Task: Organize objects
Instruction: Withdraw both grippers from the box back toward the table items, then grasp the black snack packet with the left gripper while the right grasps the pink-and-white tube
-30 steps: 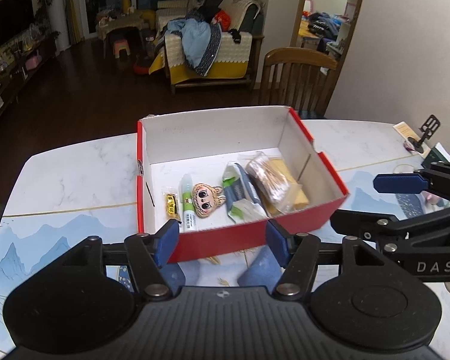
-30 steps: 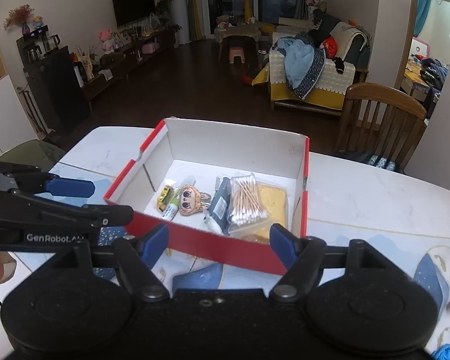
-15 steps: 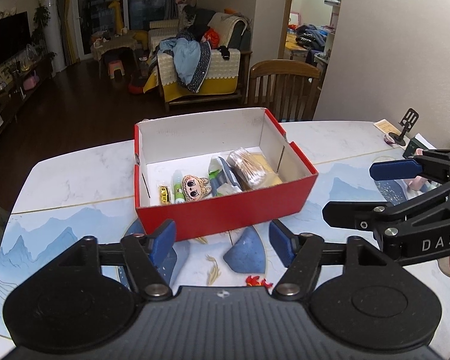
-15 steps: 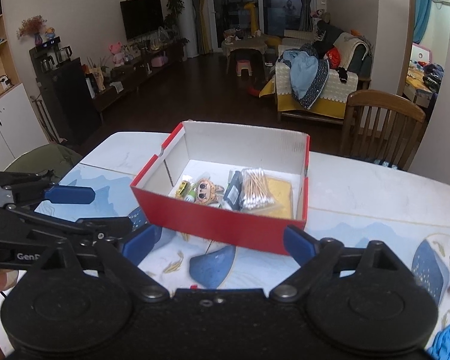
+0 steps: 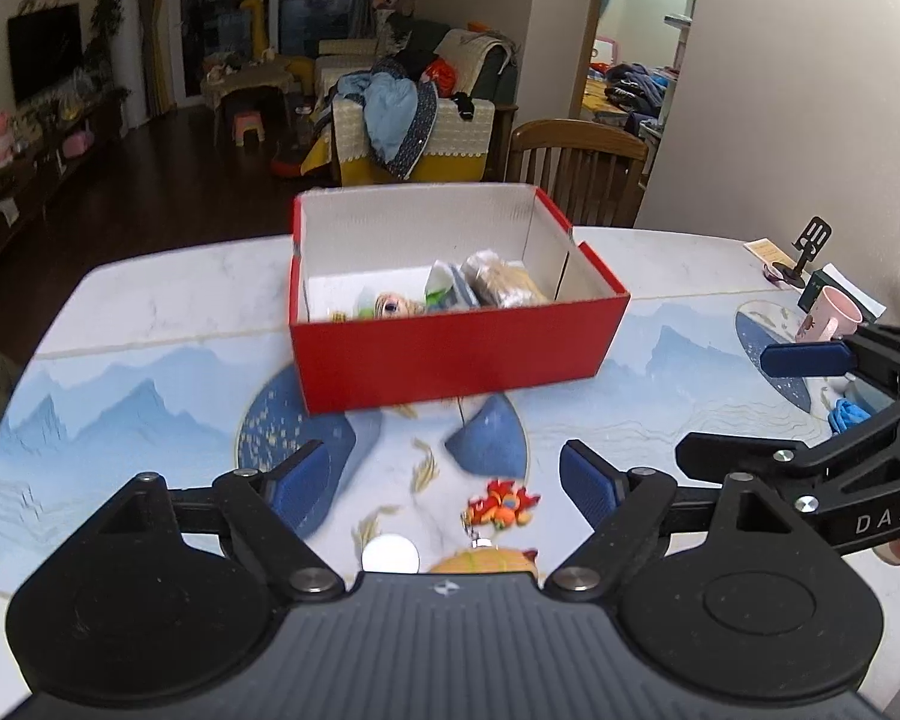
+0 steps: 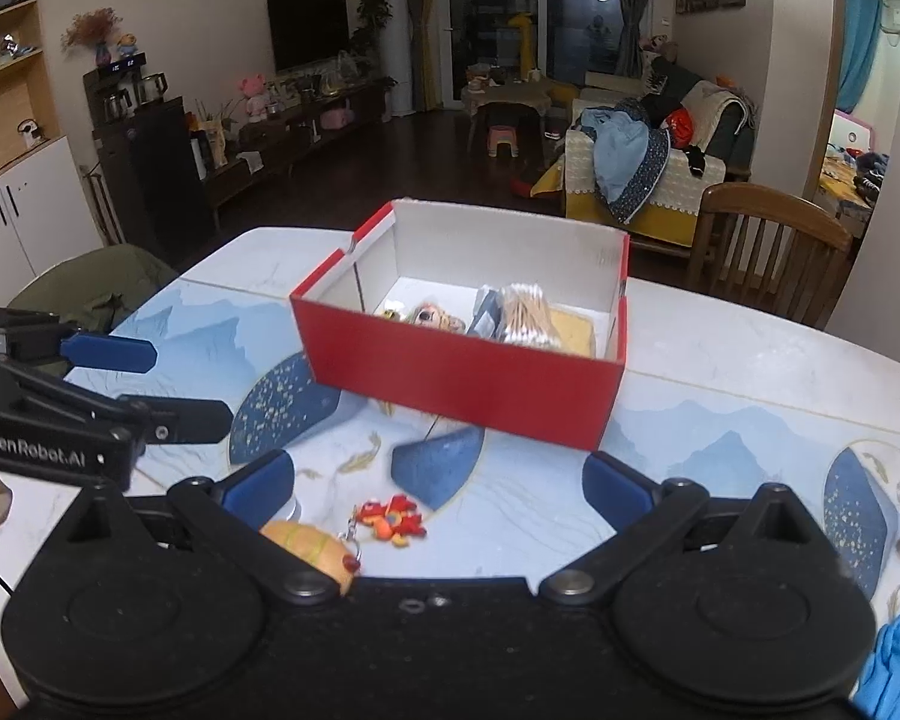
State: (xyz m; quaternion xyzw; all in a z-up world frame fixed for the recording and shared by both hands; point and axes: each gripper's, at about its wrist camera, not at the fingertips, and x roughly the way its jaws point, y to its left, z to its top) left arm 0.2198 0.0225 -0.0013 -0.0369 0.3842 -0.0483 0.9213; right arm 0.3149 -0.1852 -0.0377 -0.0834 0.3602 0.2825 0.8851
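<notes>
Hovering over the table (image 5: 150, 282), both grippers clear of the red box (image 5: 456, 354). Left gripper (image 5: 444, 480): jaws spread, have just been opening, nothing betw. them, only printed cloth below. Right gripper (image 6: 438, 483): jaws spread as wide as they go, also just been opening, empty.

Box sits centre frame in both views, open top, no lid seen. Contents packed along its floor: doll-face charm (image 6: 429, 317), cotton-swab pack (image 6: 528, 315), a yellow flat item under/behind the swabs (image 6: 576, 330), a grey-blue packet (image 6: 486, 312), and green-white bits at left in the left-wrist view; exact count inside uncertain, near wall hides the lower part. Judgement: items laid side by side to fill the box flat, so sorting is partly done.

Loose on the table, bottom centre of frame, near both grippers:
- 1 red-orange keychain charm (image 6: 393, 521), on a ring
- 1 tan, bun-shaped item (image 6: 309, 543), touching the ring end
- 1 white round thing (image 5: 390, 553), identity unclear

Off-task: 1 pink cup (image 5: 828, 315) right edge, 1 phone stand (image 5: 807, 246), 1 wooden chair (image 6: 768, 240).

Judgement: wide jaws + low hover suggest next pick is one of the loose items; keychain is thin, likely needs a flat pinch.
</notes>
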